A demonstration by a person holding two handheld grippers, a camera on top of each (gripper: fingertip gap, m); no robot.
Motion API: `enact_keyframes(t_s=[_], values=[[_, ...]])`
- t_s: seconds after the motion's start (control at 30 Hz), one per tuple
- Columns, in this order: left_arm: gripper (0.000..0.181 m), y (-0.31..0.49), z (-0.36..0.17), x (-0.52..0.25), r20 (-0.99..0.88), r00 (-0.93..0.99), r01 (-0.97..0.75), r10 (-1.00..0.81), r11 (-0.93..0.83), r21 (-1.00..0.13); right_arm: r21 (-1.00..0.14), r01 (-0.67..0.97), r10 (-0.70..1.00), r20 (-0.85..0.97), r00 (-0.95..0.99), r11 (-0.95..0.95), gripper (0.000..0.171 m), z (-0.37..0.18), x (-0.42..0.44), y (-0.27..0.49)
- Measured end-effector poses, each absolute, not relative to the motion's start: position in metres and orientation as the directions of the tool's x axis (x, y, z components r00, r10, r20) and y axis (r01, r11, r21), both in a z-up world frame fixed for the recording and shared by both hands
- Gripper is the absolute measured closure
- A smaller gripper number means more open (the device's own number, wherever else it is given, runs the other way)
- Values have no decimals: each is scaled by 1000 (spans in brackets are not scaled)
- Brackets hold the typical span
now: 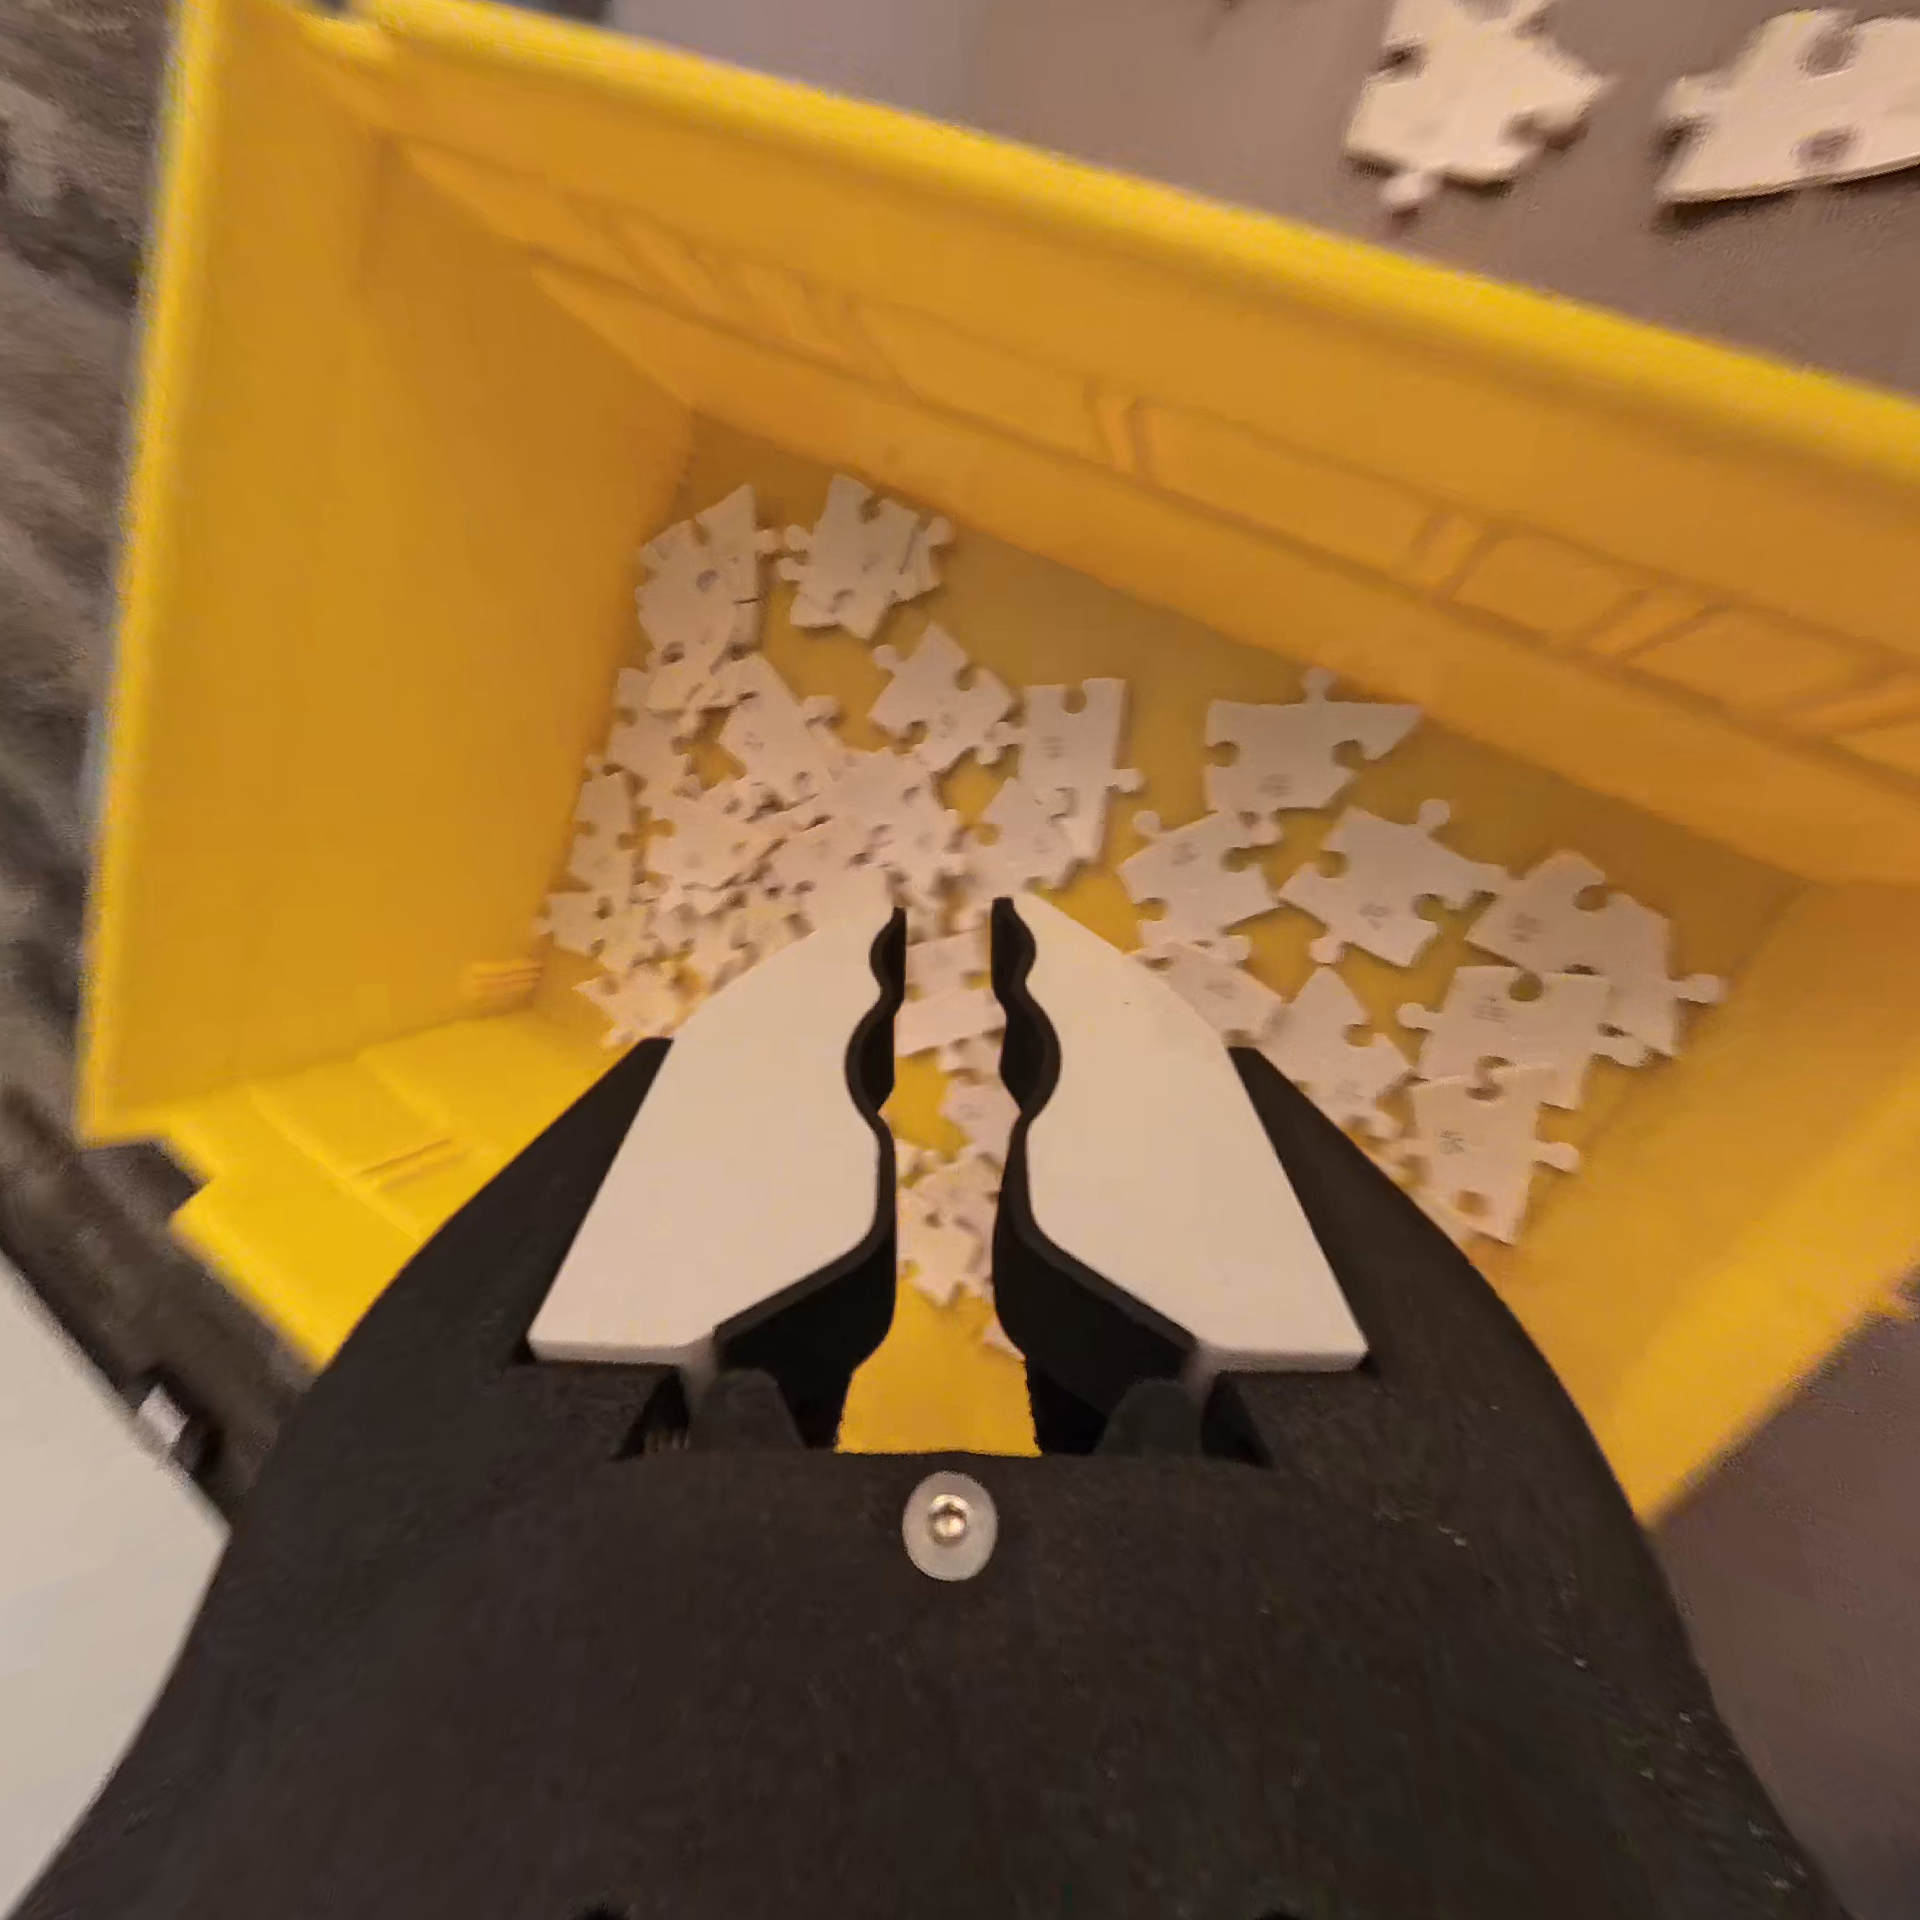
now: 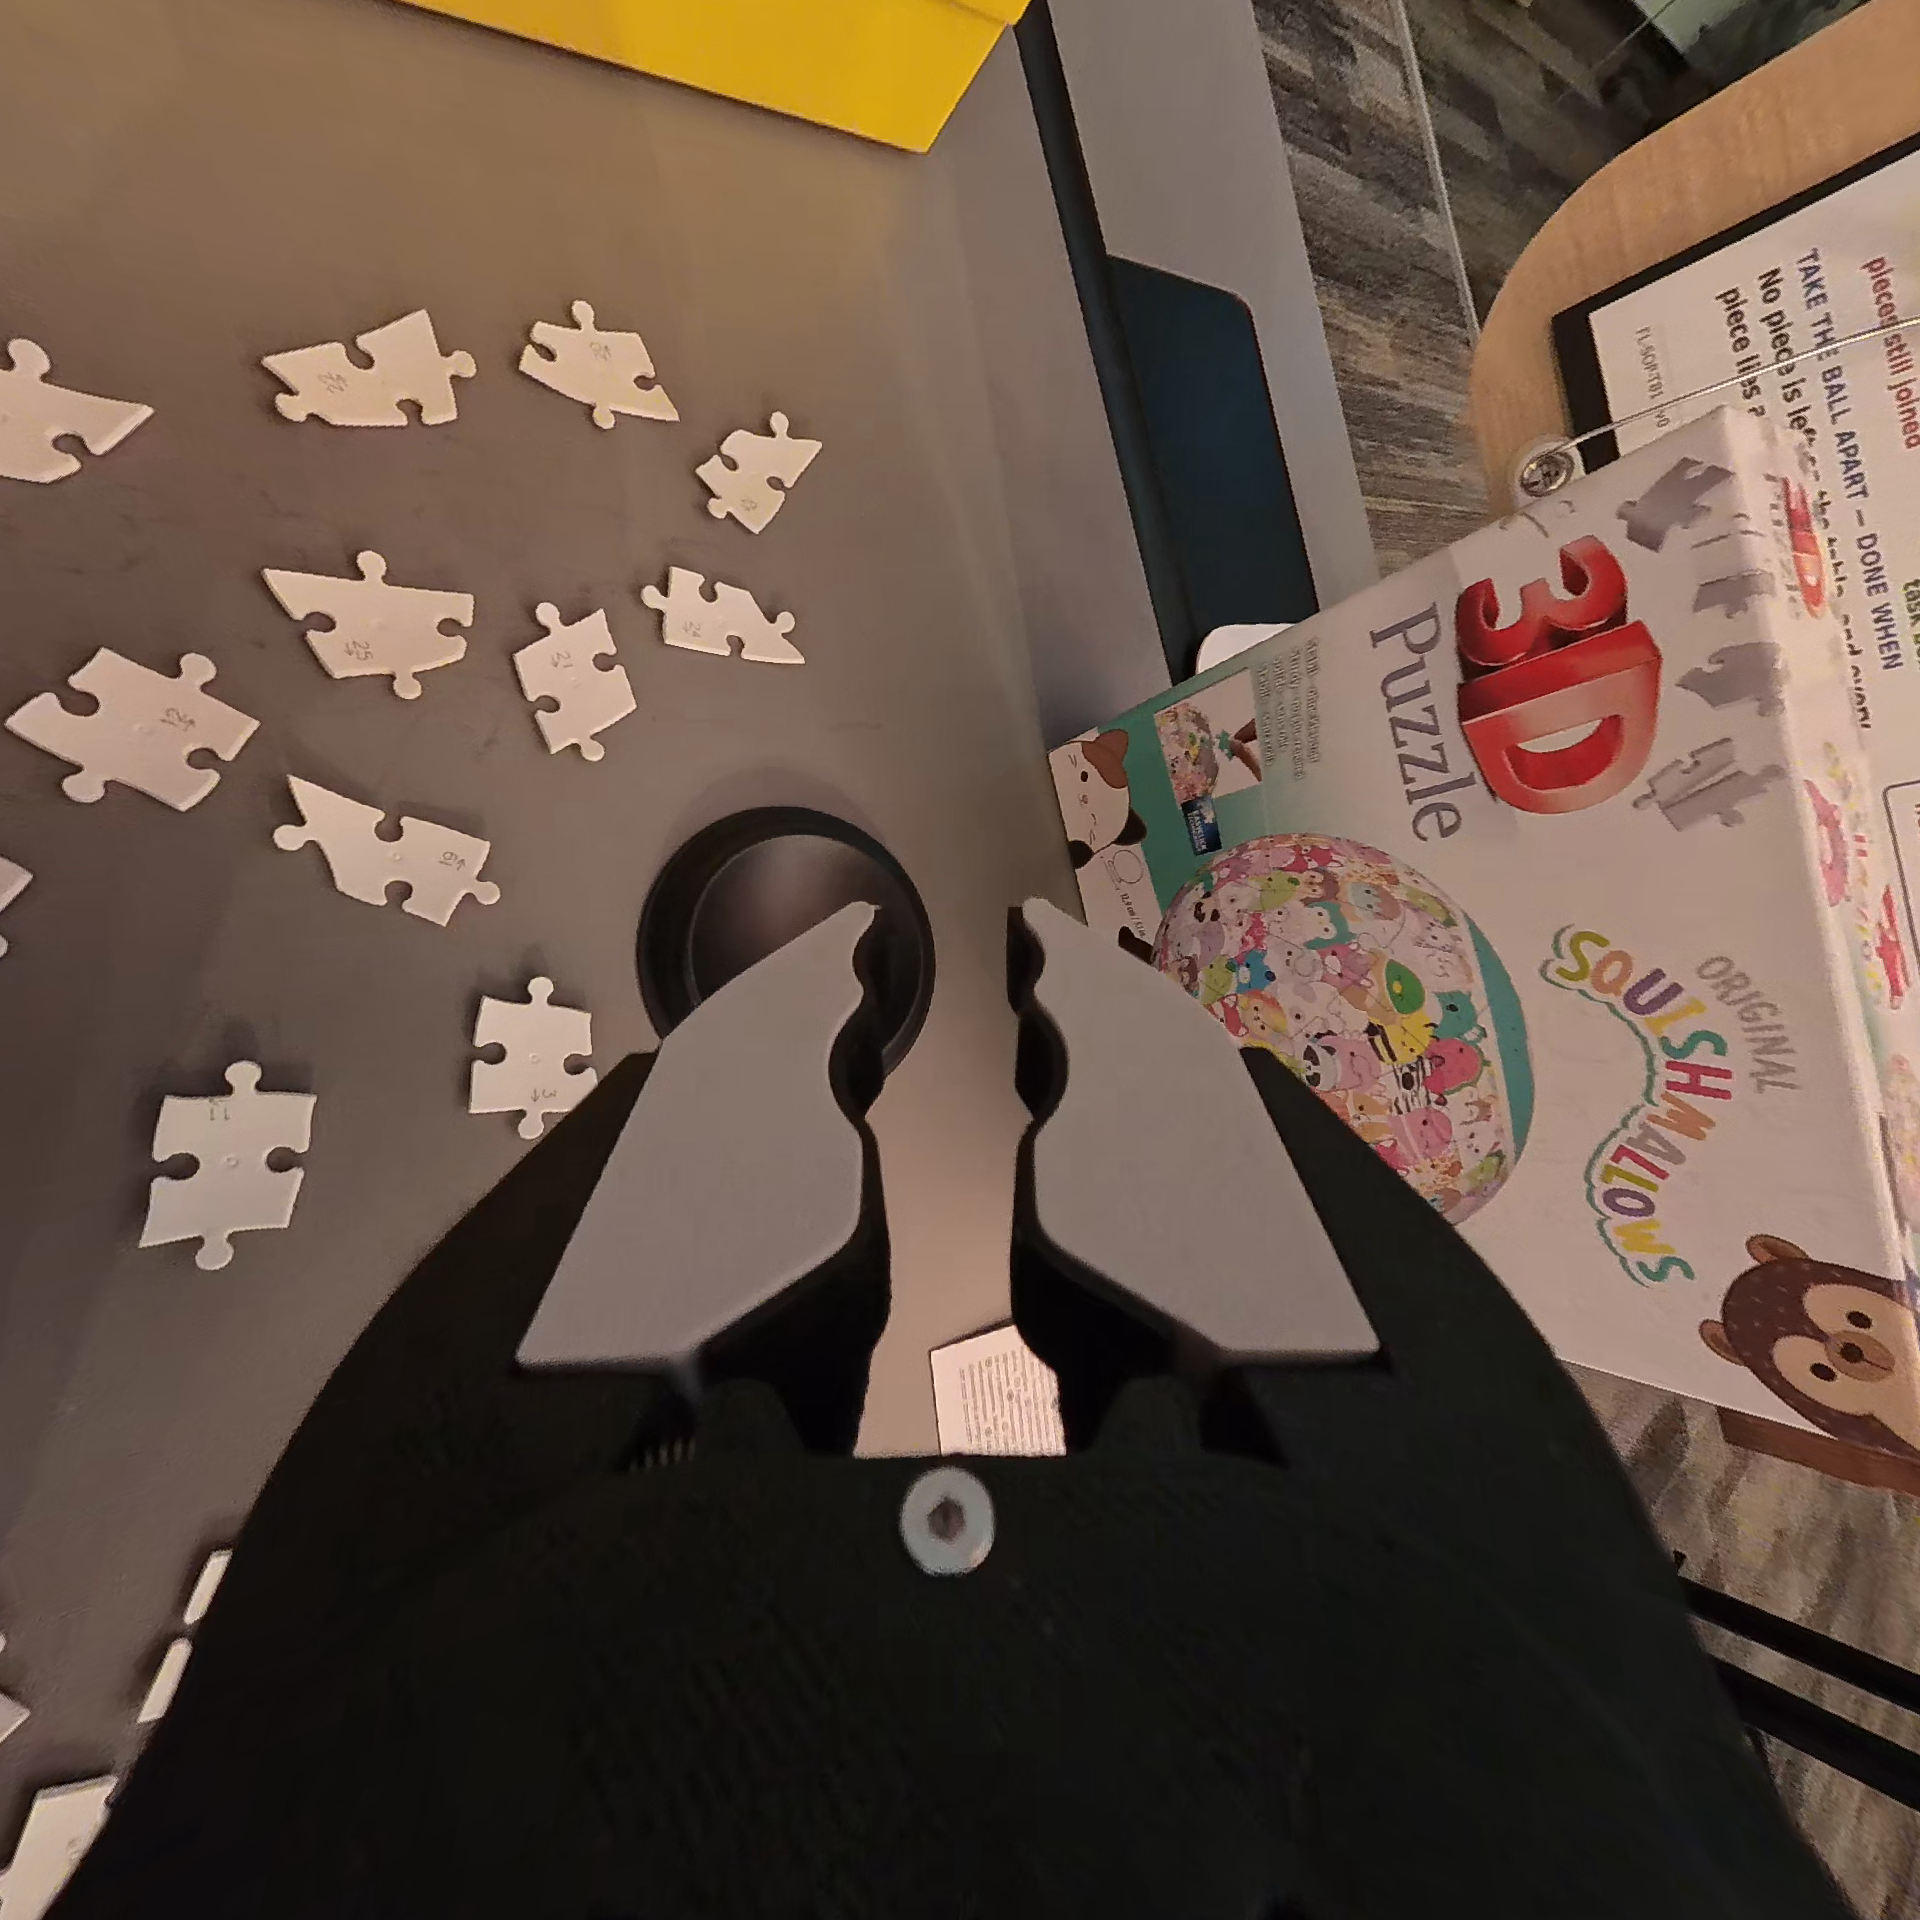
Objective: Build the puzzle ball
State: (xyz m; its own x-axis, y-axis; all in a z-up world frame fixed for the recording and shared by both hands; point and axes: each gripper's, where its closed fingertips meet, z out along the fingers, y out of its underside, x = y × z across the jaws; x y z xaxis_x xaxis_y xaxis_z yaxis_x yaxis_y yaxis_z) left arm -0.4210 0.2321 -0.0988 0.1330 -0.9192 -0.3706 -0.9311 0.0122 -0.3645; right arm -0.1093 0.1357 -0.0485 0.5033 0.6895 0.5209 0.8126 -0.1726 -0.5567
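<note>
In the left wrist view my left gripper [image 1: 948,914] reaches into a yellow bin [image 1: 416,644] over a heap of white puzzle pieces [image 1: 831,810]. Its jaws stand slightly apart with nothing between them. In the right wrist view my right gripper [image 2: 943,914] hovers open and empty above the grey table, over a black ring stand [image 2: 727,883]. Several white puzzle pieces [image 2: 364,623] lie face down, spread out on the table to its left.
The puzzle's box [image 2: 1507,935] lies at the table's right edge. A corner of the yellow bin [image 2: 779,62] shows at the top. A small printed leaflet [image 2: 997,1403] lies under the right gripper. Two more pieces [image 1: 1475,94] lie beyond the bin. Left tips to right tips: about 35 cm.
</note>
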Motion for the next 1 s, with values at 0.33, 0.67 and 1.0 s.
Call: enact_keyframes(t_s=[0.33, 0.67, 1.0], values=[[142, 190, -131, -391, -174, -50, -937, -983, 107, -332, -557, 812, 688, 520, 506, -177, 149, -48, -107, 136], [145, 188, -150, -387, -90, -33, -951, -995, 59, -303, -546, 817, 694, 517, 501, -184, 149, -51, -106, 135], [151, 189, -151, -389, -54, 15, -962, -998, 0, -272, -542, 820, 701, 513, 495, -182, 149, -52, -107, 134]])
